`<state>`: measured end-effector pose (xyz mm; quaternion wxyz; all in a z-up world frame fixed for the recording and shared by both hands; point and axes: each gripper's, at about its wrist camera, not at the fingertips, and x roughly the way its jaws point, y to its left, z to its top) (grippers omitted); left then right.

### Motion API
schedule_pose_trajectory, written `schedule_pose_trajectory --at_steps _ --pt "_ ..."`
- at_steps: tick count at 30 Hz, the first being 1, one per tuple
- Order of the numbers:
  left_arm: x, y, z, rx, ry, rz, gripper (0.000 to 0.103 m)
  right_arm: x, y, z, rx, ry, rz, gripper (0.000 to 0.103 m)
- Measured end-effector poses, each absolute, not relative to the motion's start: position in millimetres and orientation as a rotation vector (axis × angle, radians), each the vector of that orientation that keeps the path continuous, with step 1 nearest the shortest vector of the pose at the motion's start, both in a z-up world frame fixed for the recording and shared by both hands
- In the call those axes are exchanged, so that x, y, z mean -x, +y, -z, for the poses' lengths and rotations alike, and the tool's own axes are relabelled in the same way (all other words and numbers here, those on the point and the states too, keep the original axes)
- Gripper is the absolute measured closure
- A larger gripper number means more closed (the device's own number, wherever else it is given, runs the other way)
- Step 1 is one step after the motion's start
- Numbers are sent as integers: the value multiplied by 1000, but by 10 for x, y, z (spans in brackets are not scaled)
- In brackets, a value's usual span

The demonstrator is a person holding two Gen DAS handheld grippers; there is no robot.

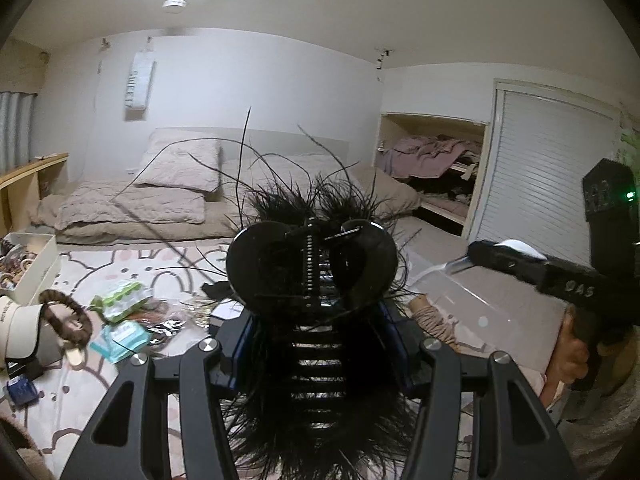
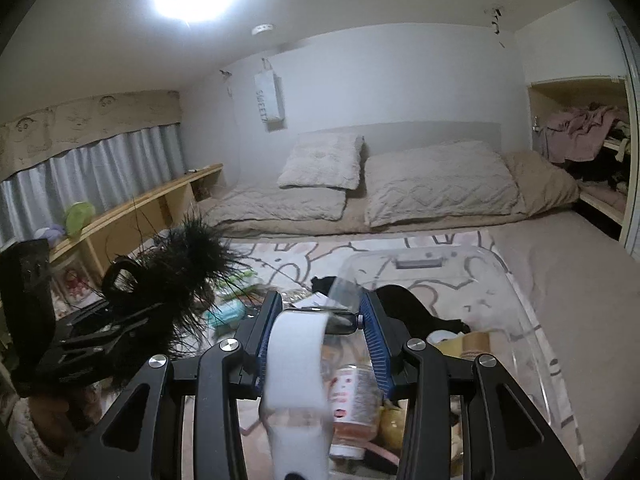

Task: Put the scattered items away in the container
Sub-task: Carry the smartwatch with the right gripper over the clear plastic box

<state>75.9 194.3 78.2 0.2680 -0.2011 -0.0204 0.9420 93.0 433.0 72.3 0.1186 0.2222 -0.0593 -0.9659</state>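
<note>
My left gripper (image 1: 316, 320) is shut on a black feathered hair claw clip (image 1: 312, 264), whose plumes fan out over the fingers. The right wrist view shows that clip (image 2: 188, 264) raised at the left. My right gripper (image 2: 318, 308) is shut on a white band (image 2: 296, 360) in a clear wrapper; the band runs back toward the camera. The same gripper (image 1: 486, 258) enters the left wrist view from the right, a hand (image 1: 572, 356) holding it. Below the right gripper sits the clear plastic bin (image 2: 532, 320), with a bottle (image 2: 352, 404) and other items inside. The bin's wall (image 1: 468, 300) also shows beside the clip.
Scattered on the patterned rug (image 1: 80, 384) are a green packet (image 1: 120, 296), a teal packet (image 1: 120, 336), a brown headband (image 1: 68, 312) and a white cap (image 1: 20, 328). A white box (image 1: 36, 272) of bangles stands at the left. Bed (image 2: 400, 200) and low shelf (image 2: 132, 216) lie behind.
</note>
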Motion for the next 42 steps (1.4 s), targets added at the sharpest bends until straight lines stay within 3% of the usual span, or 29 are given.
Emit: schedule_pose_trajectory --at_steps 14,40,41,42 --pt "-591 2290 -736 576 -50 -2487 48 -602 4634 -684 -718 -139 2900 62" --pt "-418 2439 -569 652 -45 -2451 48 450 5114 5 -1265 -299 2770 62" --pt "-416 2451 -566 653 -44 -2450 48 470 5121 16 -1282 -305 2770 59" --pt "-413 2459 -563 653 -44 -2449 48 473 5122 11 -1288 -306 2779 44"
